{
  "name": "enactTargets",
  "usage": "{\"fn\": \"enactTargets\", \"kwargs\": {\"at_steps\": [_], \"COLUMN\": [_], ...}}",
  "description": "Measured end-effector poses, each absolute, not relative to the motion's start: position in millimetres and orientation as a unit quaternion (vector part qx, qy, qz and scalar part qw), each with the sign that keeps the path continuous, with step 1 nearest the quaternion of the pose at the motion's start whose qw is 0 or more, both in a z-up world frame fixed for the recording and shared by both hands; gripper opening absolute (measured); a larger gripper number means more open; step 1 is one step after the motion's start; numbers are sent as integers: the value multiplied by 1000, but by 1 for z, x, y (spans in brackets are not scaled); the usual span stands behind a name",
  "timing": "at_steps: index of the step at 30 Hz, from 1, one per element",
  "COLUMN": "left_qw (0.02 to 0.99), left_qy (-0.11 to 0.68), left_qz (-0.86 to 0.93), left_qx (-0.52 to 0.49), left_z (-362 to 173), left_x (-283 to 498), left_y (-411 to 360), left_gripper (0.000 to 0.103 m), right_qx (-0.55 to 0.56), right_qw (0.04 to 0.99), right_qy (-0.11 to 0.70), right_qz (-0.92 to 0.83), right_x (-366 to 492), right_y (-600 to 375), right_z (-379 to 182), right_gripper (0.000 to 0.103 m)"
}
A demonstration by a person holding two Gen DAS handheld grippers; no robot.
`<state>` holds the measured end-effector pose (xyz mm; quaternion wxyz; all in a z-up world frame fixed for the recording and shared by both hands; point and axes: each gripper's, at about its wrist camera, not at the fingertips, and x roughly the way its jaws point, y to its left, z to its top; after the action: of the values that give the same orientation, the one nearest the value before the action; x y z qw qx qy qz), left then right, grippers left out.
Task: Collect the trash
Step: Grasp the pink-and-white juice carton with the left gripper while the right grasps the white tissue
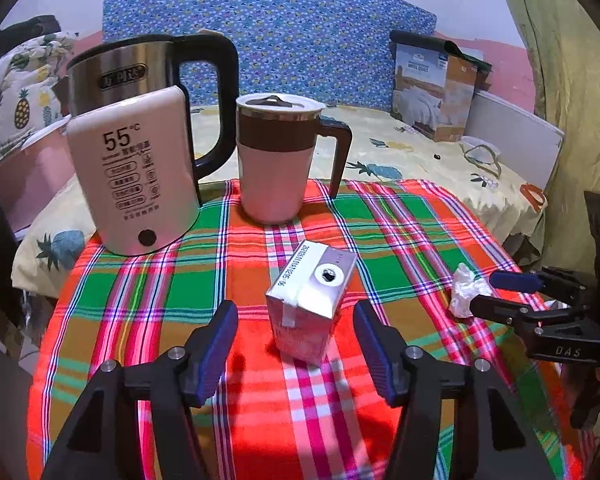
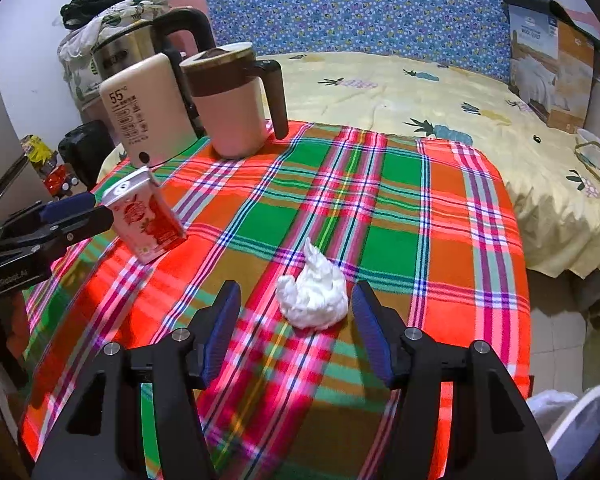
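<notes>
Now each spread tool brackets its own target: left tool around the upright carton, right tool around the tissue wad, neither pinched.

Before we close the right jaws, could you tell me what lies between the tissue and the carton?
Only bare plaid cloth separates tissue from carton, per the right wrist view.

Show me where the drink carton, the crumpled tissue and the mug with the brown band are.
drink carton [image 1: 314, 300], left wrist view, on its silver top face.
crumpled tissue [image 2: 314, 296], right wrist view, on the middle of the wad.
mug [image 1: 274, 176], left wrist view, on its pink body below the band.
</notes>
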<state>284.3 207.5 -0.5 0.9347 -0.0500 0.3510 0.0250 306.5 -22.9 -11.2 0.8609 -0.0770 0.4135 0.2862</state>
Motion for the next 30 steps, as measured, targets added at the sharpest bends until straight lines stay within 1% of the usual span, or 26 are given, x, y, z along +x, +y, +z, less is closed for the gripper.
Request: {"fn": "enactTargets", "kwargs": {"at_steps": [7, 11, 12, 13, 14, 15, 16, 19, 30], "left_qw": [934, 935, 935, 935, 934, 934, 934, 933, 930], "left_qy": [355, 352, 351, 353, 355, 357, 357, 357, 363], "left_qz": [16, 3, -1, -1, 0, 1, 4, 9, 31], "left_qx": [-39, -38, -38, -35, -32, -31, -30, -36, -40], "left_z": [-12, -14, -15, -16, -17, -18, -18, -17, 3], "left_x": [299, 303, 304, 304, 305, 306, 305, 302, 275], "left_y": [209, 204, 202, 200, 197, 195, 194, 191, 164], "left_gripper": [60, 59, 52, 47, 38, 36, 36, 36, 36], "right_qx": [-84, -82, -80, -81, -82, -80, -80, -88, -69], "right_qw": [859, 854, 853, 854, 855, 855, 856, 858, 862], "right_qy": [427, 448, 448, 447, 447, 447, 445, 438, 430], "right_qz": [271, 253, 254, 252, 251, 252, 251, 255, 257], "right_x": [320, 326, 326, 326, 325, 324, 323, 319, 298], "right_y": [-17, -17, -17, -18, -18, -18, -18, -16, -32], "right_z": [-21, -29, -30, -30, -30, -30, -29, -26, -9], "right_gripper": [60, 59, 54, 40, 37, 36, 34, 32, 32]}}
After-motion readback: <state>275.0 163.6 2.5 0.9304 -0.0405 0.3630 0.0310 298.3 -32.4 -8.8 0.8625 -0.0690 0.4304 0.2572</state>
